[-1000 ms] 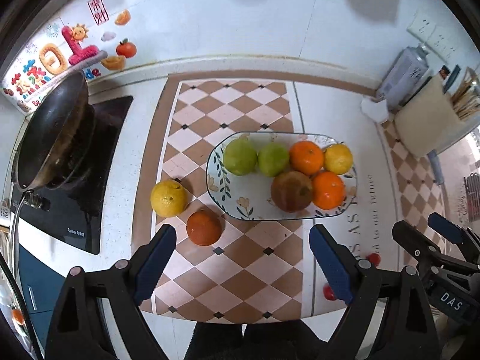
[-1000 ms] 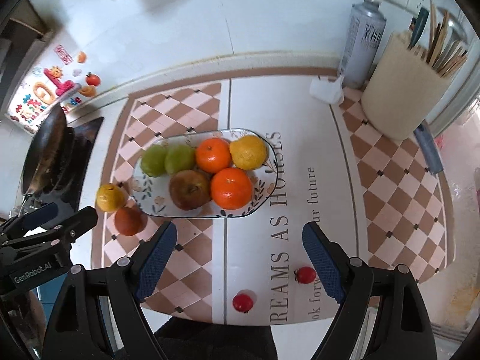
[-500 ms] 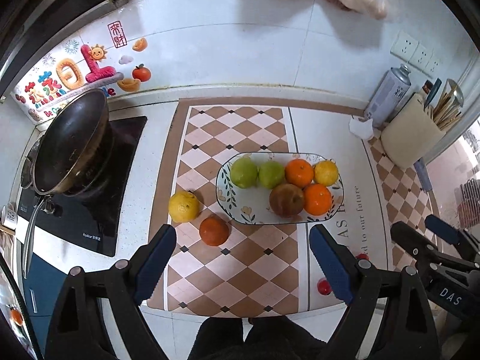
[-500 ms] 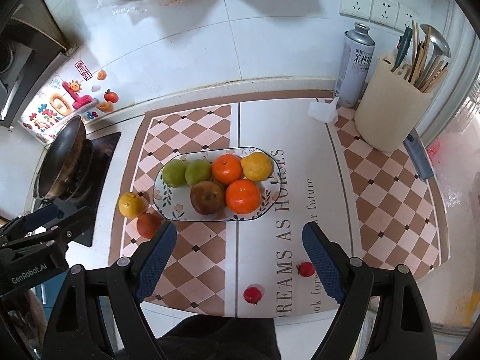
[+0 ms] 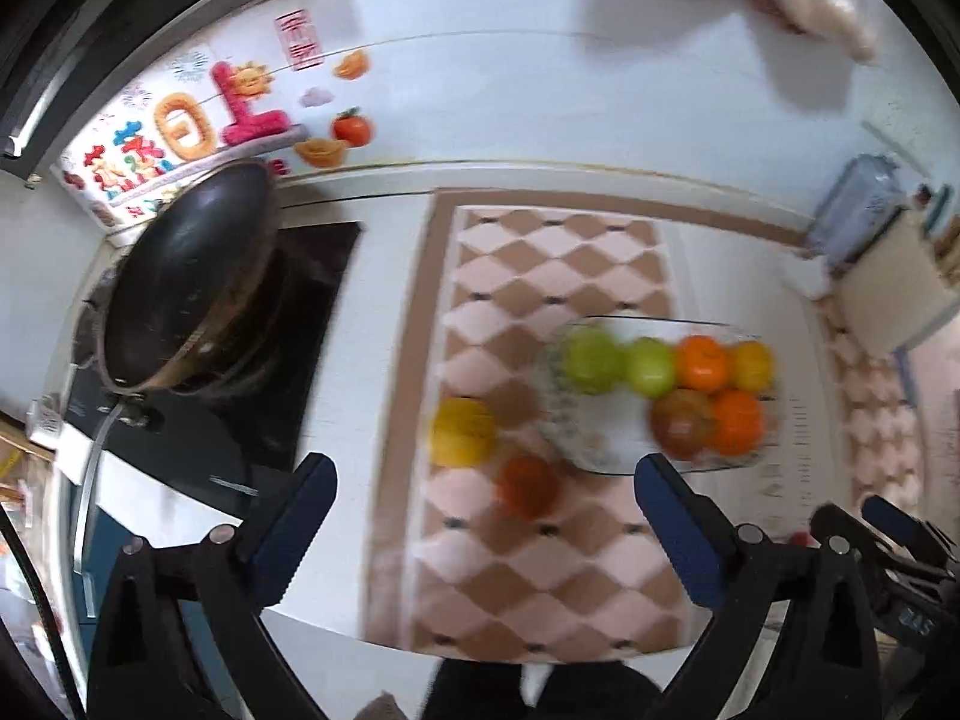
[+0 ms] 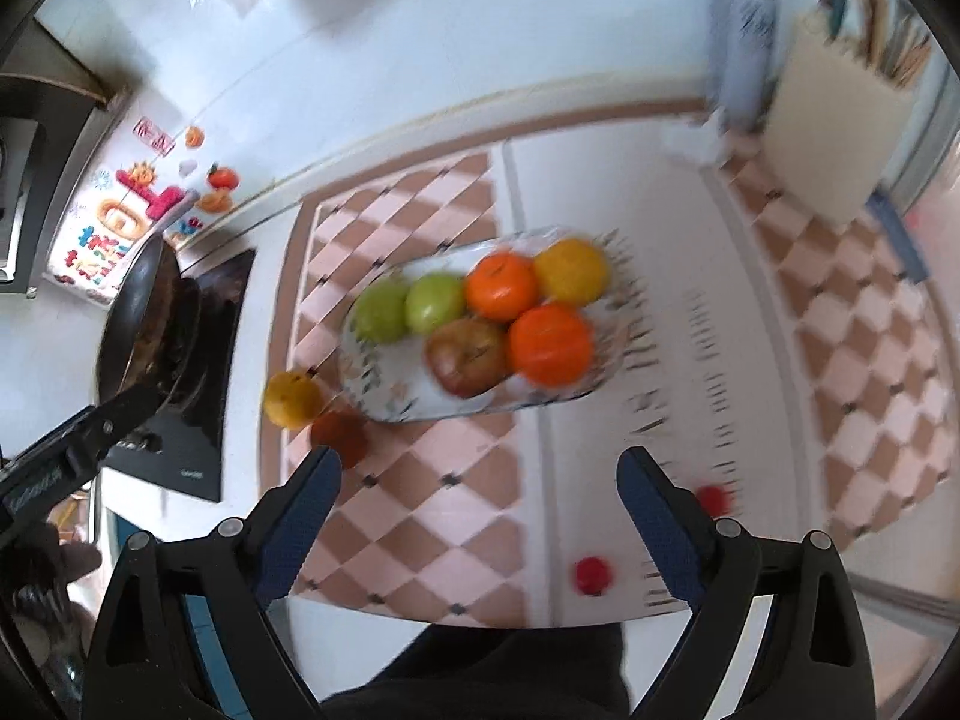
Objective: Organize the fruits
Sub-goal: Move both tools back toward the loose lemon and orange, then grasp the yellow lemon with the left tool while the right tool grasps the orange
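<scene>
An oval patterned plate (image 5: 585, 441) (image 6: 390, 399) holds several fruits: two green ones (image 6: 408, 307), two oranges (image 6: 549, 343), a yellow one (image 6: 571, 272) and a brown-red apple (image 6: 468, 356). On the mat left of the plate lie a yellow fruit (image 5: 463, 431) (image 6: 293, 399) and a dark orange fruit (image 5: 529, 486) (image 6: 339, 437). Two small red tomatoes (image 6: 591, 575) (image 6: 711, 498) lie near the front edge. My left gripper (image 5: 480, 498) is open and empty above the two loose fruits. My right gripper (image 6: 477, 489) is open and empty in front of the plate. Both views are blurred.
A black wok (image 5: 180, 282) sits on a stove (image 5: 240, 396) at the left. A spray can (image 6: 741, 39) and a cream utensil holder (image 6: 840, 126) stand at the back right. The checkered mat (image 5: 558, 276) covers the counter.
Both views have swung and blurred: the left gripper shifted left toward the stove side, the right gripper dropped closer to the plate. Fruits have not moved.
</scene>
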A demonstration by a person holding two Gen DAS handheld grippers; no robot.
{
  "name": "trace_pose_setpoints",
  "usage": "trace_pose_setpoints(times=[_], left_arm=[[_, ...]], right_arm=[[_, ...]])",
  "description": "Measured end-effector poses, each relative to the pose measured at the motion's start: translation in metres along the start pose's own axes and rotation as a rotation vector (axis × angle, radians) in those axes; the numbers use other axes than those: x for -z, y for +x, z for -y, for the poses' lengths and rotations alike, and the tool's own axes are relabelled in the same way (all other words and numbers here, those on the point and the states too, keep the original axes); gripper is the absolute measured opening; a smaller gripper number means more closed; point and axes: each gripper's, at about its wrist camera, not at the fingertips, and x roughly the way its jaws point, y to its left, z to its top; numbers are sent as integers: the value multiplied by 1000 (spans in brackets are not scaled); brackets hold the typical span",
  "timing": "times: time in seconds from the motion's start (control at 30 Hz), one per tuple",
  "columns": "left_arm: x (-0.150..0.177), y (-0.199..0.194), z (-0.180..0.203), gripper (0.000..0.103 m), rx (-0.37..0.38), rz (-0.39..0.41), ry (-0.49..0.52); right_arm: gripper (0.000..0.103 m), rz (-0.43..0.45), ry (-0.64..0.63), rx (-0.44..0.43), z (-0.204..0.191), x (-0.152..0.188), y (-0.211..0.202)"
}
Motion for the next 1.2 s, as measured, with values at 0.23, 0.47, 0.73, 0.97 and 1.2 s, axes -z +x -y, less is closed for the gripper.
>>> trace_pose_setpoints(times=[0.23,0.47,0.73,0.97,1.2], left_arm=[[2,54,-48,102,-171,-67,16],[2,100,-72,102,-172,-160,17],[-6,140,-76,102,-35,-265,-7],[-15,178,-57,102,157,-368,-35],[-20,215,-17,101,225,-402,87]], right_arm=[[95,-122,47,-116,-50,10,103],[81,-193,59,-124,-93,16,186],[59,-191,13,-86,-109,22,215],[59,-179,9,-17,-64,35,177],[59,-193,73,10,-27,39,168]])
